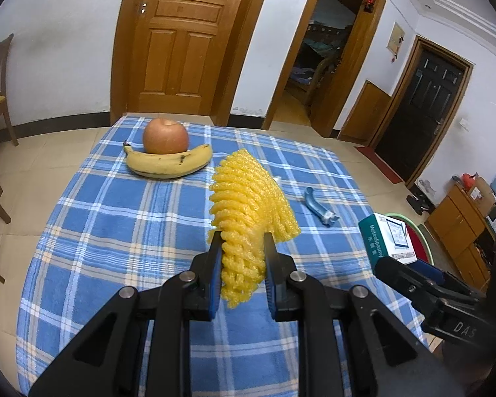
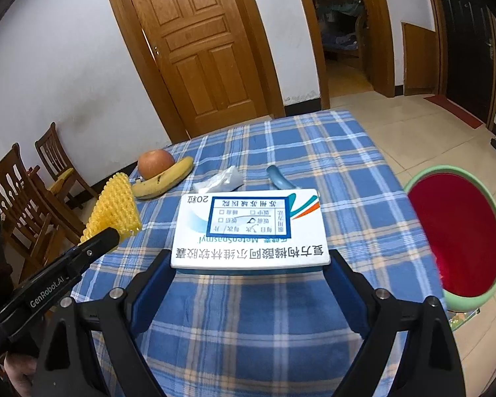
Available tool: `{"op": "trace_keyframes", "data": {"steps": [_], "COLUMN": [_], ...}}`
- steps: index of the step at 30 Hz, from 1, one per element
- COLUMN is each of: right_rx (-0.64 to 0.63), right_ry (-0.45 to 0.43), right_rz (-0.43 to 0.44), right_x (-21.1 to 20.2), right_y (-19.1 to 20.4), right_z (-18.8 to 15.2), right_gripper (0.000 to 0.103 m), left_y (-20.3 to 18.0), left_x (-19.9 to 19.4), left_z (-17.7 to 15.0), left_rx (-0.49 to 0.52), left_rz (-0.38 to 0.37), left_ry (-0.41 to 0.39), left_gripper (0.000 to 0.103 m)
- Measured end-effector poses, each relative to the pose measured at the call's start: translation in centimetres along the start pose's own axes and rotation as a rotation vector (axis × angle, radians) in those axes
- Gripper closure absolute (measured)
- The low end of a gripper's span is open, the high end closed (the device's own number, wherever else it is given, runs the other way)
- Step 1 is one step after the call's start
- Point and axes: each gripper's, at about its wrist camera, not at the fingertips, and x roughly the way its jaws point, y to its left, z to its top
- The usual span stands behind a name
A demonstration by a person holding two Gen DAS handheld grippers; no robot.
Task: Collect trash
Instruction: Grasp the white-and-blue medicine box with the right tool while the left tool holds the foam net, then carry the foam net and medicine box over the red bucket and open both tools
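My left gripper (image 1: 243, 241) is shut on a yellow foam fruit net (image 1: 248, 198), held up above the blue plaid tablecloth (image 1: 115, 231). The right wrist view shows the same net (image 2: 115, 205) at the left, with the left gripper (image 2: 114, 233) below it. My right gripper (image 2: 249, 261) is shut on a flat white and teal medicine box (image 2: 251, 228), its jaws wide across the box's near end. That box (image 1: 387, 240) also shows at the right of the left wrist view. On the cloth lie a crumpled clear plastic scrap (image 2: 220, 178) and a blue plastic piece (image 2: 279, 177).
An apple (image 1: 165, 136) and a banana (image 1: 168, 163) sit at the table's far left. A green bin (image 2: 443, 167) with a red inside stands on the floor right of the table. Wooden chairs (image 2: 23, 205) stand left of it. Doors line the far wall.
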Motion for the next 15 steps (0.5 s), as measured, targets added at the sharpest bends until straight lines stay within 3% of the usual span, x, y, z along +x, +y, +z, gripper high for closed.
{"op": "trace_keyframes", "data": {"steps": [15], "right_rx": [0.039], "right_ry": [-0.058], "right_rz": [-0.067], "right_x": [-3.8], "right_y": [-5.3], "right_z": [0.1], "right_gripper": [0.011], "left_y": [-4.6], "left_x": [0.1], "left_z": [-0.2], "left_rx": [0.067], "left_rz": [-0.050], "left_ry": [0.014], "left_gripper": [0.082]}}
